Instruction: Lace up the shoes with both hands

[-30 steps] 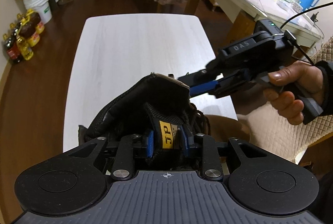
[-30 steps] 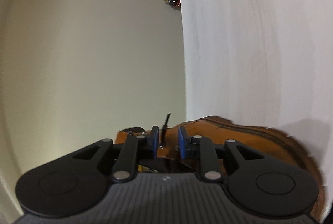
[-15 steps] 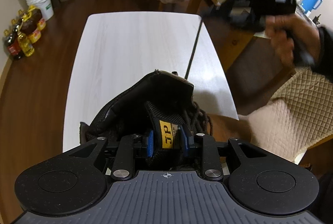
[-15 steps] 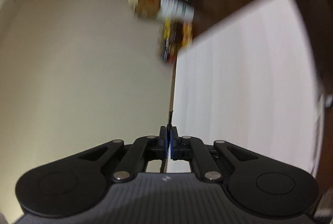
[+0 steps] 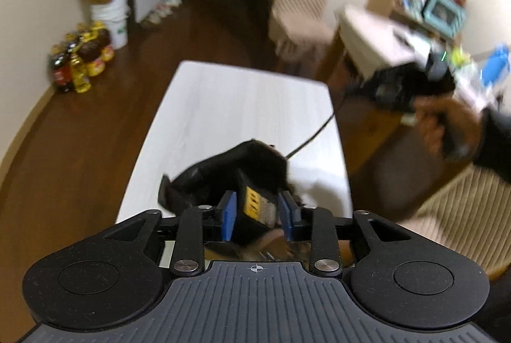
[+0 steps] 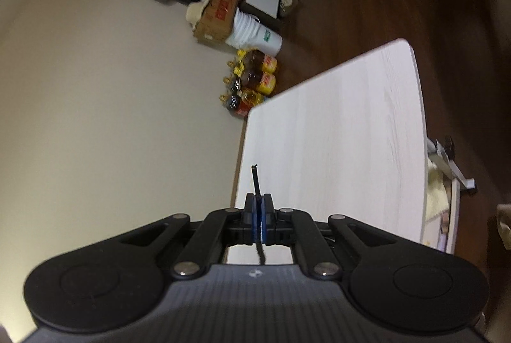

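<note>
A dark shoe [image 5: 236,167] with a brown leather upper lies at the near end of the white table [image 5: 223,107]. My left gripper [image 5: 257,213] has its blue pads against the shoe's tongue, which carries a yellow label [image 5: 252,204]; this view is blurred. A dark lace [image 5: 314,132] runs from the shoe up and to the right to my right gripper [image 5: 357,89], held by a person's hand [image 5: 447,126]. In the right wrist view, the right gripper [image 6: 258,209] is shut on the lace, whose tip [image 6: 254,180] sticks out past the pads. The shoe is hidden there.
Bottles [image 5: 80,65] and a white bucket [image 5: 111,20] stand on the wooden floor at the left. A covered chair [image 5: 300,8] sits beyond the table. A second table [image 5: 383,40] with clutter is at the right, and a quilted seat [image 5: 447,215] lies near right.
The right gripper shut on the lace and pulled it up and away to the right. The left gripper's view has drawn back and up from the shoe, with the tongue still between its pads.
</note>
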`<state>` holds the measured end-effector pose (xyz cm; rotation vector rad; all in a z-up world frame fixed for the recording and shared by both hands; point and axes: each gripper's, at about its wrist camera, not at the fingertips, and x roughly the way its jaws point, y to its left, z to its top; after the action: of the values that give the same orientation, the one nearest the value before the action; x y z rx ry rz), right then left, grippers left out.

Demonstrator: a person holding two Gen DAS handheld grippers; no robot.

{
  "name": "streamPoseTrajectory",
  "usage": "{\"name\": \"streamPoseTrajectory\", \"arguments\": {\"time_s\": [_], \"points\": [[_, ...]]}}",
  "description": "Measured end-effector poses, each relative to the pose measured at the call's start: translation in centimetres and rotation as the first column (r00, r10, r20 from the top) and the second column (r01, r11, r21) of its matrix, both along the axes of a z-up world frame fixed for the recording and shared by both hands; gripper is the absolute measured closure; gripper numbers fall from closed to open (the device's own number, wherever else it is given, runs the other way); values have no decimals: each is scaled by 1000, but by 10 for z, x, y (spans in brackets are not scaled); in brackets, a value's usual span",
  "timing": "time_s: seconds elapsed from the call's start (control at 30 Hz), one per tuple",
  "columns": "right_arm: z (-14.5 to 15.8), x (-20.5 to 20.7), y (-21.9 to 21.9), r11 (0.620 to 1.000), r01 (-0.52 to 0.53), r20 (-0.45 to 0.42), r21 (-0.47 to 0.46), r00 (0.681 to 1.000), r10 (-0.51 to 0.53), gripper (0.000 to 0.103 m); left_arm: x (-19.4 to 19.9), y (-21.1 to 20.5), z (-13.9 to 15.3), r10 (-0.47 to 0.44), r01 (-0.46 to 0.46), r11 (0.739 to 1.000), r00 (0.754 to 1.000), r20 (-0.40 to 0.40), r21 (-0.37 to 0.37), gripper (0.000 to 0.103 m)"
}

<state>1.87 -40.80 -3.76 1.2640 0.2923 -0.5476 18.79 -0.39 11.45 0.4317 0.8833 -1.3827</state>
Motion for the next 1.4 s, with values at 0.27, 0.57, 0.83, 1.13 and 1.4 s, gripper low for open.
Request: {"name": "streamPoseTrajectory", "arguments": {"time_s": [0.27,0.57,0.83,1.13,1.4], "points": [[-5,4,22,999,-27,-40,28,999,28,96,-52,12,-71,-6,7,999,1000,-18,46,68],[9,9,44,1000,-5,-99,-12,995,4,96,-52,-9,-102,-10,6,999,997,81,49,101],[44,-4,45,974,54,-220,-218,970,-103,100,-34,52,-65,-49,32,995,981,189,93,101],[61,-20,41,967,14,-247,-254,966,-78,100,-55,50,-92,-35,0,982,983,182,188,101],[54,-21,-1,979,-103,-218,-174,974,64,100,-78,38,-88,182,-219,952,967,179,215,101]]}}
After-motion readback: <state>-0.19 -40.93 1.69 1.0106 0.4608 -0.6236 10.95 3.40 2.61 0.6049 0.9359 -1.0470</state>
